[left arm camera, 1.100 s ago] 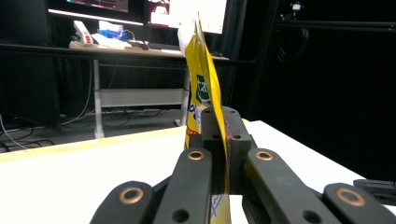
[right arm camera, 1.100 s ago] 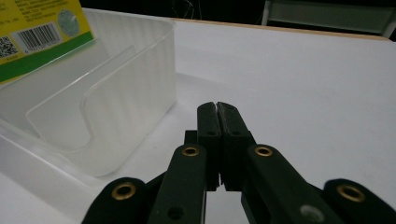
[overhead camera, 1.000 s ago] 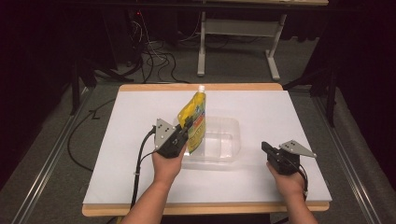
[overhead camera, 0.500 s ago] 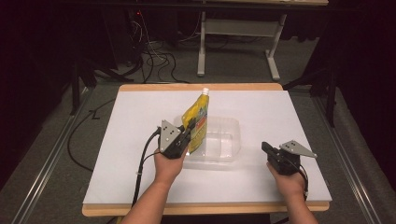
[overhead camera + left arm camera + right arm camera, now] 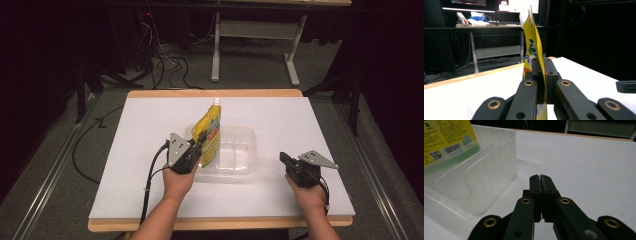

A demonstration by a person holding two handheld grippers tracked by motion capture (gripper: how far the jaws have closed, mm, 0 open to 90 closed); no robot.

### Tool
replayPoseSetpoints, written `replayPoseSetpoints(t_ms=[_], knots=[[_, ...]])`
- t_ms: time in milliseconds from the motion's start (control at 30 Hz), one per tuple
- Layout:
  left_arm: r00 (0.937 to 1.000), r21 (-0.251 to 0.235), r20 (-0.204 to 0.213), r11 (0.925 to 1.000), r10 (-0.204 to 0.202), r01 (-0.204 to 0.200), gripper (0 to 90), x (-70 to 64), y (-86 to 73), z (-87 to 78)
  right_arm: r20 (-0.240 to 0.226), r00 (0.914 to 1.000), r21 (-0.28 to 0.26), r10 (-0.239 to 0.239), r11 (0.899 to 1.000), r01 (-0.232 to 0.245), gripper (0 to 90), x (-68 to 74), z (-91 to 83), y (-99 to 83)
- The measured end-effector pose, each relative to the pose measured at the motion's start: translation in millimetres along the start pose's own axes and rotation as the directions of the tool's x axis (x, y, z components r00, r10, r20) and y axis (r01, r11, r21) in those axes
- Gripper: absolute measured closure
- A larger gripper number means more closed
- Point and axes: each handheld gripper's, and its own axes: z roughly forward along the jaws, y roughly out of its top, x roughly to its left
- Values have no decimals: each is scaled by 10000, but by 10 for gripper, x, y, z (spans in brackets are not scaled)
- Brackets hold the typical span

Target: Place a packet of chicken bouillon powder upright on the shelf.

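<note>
A white-topped bench [image 5: 150, 165] carries a clear plastic tub [image 5: 240, 150] near its middle. At the tub's left end a yellow spouted pouch [image 5: 210, 132] stands nearly upright, long axis vertical, white cap on top, its lower part over the tub. The left tongs [image 5: 200, 146] are clamped on the pouch's edge, the forearm reaching in from below. The right tongs [image 5: 284, 158], jaws pressed together and empty, rest on the bench right of the tub.
</note>
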Motion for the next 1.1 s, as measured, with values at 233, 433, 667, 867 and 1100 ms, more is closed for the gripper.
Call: replayPoseSetpoints(t_ms=[233, 433, 667, 867, 1100], knots=[[9999, 173, 30, 9998, 116, -116, 900, 11, -49, -32, 0, 10000, 6, -17, 10000, 17, 894, 10, 5, 1], [9999, 289, 66, 9995, 124, -126, 896, 28, -64, -53, 10, 10000, 35, -6, 10000, 6, 892, 8, 8, -3], [9997, 346, 81, 9992, 212, -215, 893, 38, -90, -73, -5, 10000, 40, -38, 10000, 38, 892, 14, 13, -5], [9997, 387, 81, 9990, 231, -234, 889, 47, -108, -85, -14, 10000, 43, -32, 10000, 32, 890, 14, 17, -8], [9997, 385, 54, 9990, 235, -237, 879, 51, -124, -105, -7, 10000, 62, -78, 10000, 78, 889, 12, 21, -11]])
